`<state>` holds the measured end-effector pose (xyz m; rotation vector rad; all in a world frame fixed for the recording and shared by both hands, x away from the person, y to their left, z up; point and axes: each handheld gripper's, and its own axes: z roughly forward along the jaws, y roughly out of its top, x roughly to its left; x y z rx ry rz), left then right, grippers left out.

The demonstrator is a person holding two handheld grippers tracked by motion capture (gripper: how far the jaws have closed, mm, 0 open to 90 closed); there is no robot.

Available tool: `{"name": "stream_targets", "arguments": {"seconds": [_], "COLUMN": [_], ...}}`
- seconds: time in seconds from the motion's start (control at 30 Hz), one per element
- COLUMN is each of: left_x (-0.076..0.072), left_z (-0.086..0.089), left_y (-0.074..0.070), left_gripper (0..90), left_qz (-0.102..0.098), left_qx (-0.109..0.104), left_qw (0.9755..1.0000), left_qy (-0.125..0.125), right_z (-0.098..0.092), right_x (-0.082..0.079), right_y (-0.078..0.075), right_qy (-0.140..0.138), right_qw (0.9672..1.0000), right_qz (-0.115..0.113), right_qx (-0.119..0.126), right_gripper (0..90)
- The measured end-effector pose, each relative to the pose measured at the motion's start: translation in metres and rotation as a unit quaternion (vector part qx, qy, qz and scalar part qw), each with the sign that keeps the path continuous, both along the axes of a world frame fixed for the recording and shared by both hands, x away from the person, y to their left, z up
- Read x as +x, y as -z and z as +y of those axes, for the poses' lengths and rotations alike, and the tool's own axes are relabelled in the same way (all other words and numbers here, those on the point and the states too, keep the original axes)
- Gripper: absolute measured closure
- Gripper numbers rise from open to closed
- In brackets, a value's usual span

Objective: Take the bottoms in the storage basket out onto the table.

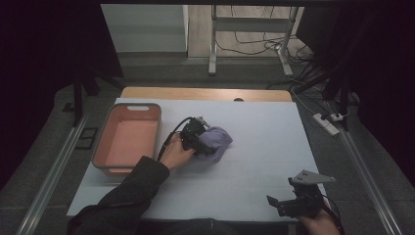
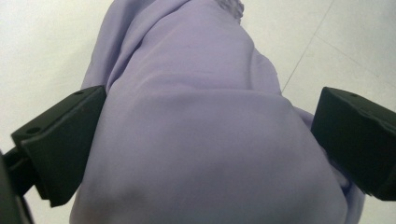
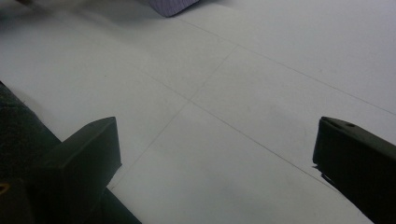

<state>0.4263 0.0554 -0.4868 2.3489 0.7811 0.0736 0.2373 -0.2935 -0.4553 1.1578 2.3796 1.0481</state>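
At frame centre the left gripper [image 1: 209, 149] straddles the bunched purple cloth [image 1: 216, 140] with jaws wide, pink tub [image 1: 108, 128] left; the right gripper [image 1: 278, 202], lower right, gapes empty.

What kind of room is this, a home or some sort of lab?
Probably a lab or recording setup, not a home. The table has a plain white cover and is hemmed by dark curtains; loose cables and a power strip lie on the floor, and a person holds a camera-fitted gripper.
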Motion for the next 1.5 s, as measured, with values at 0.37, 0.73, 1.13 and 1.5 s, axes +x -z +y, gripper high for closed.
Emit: {"name": "stream_targets", "arguments": {"seconds": [0.37, 0.73, 1.13, 1.5], "left_x": [-0.003, -0.006, -0.009, -0.011], "left_z": [0.001, 0.003, 0.004, 0.006], "left_y": [-0.006, -0.012, -0.019, -0.026], "left_gripper": [0.0, 0.0, 0.0, 0.0], "left_qz": [-0.002, -0.002, -0.006, -0.011], "left_qx": [-0.025, -0.029, -0.032, -0.039], "left_qw": [0.9996, 0.9993, 0.9991, 0.9988], "left_qy": [0.016, 0.022, 0.026, 0.029], "right_z": [0.0, 0.0, 0.0, 0.0], "right_x": [0.0, 0.0, 0.0, 0.0], "right_y": [0.0, 0.0, 0.0, 0.0], "right_qy": [-0.001, -0.001, -0.002, -0.003], "right_qw": [1.0, 1.0, 1.0, 1.0], "right_qz": [0.0, 0.001, 0.002, 0.004], "right_qx": [0.0, 0.0, 0.0, 0.0], "right_gripper": [0.5, 0.5, 0.5, 0.5]}}
